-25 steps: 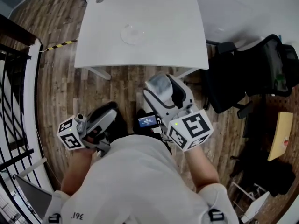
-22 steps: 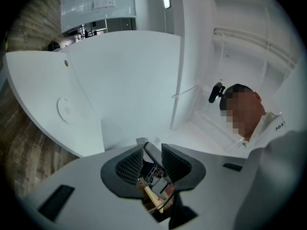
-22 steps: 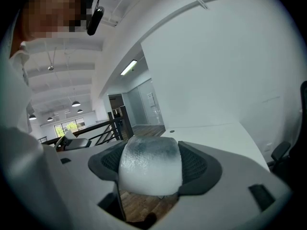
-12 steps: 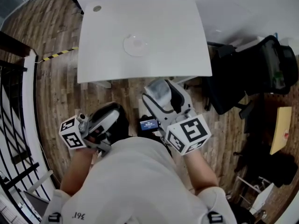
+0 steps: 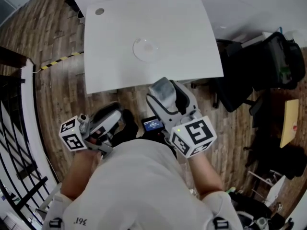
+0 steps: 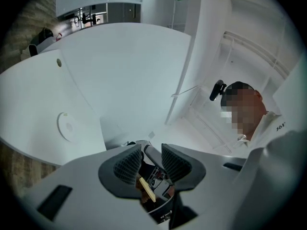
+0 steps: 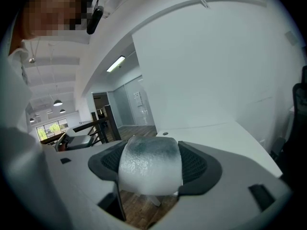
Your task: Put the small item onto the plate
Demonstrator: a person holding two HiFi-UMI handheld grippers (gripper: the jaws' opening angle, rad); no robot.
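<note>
I've got the item point(image 7: 149, 169) clamped in my right tongs point(image 5: 163, 87), left tongs point(image 6: 145, 152) gaping empty, and the plate point(image 5: 136, 50) sits ahead, slightly left, on the surface point(image 5: 184, 35).

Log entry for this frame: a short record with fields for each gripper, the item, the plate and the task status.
left gripper: jaws apart, nothing between them
right gripper: shut on the small item
small item: grey-white, frosted, held short of the table's near edge
plate: clear, on the white table, apart from both grippers
task status: item not yet on the plate
</note>
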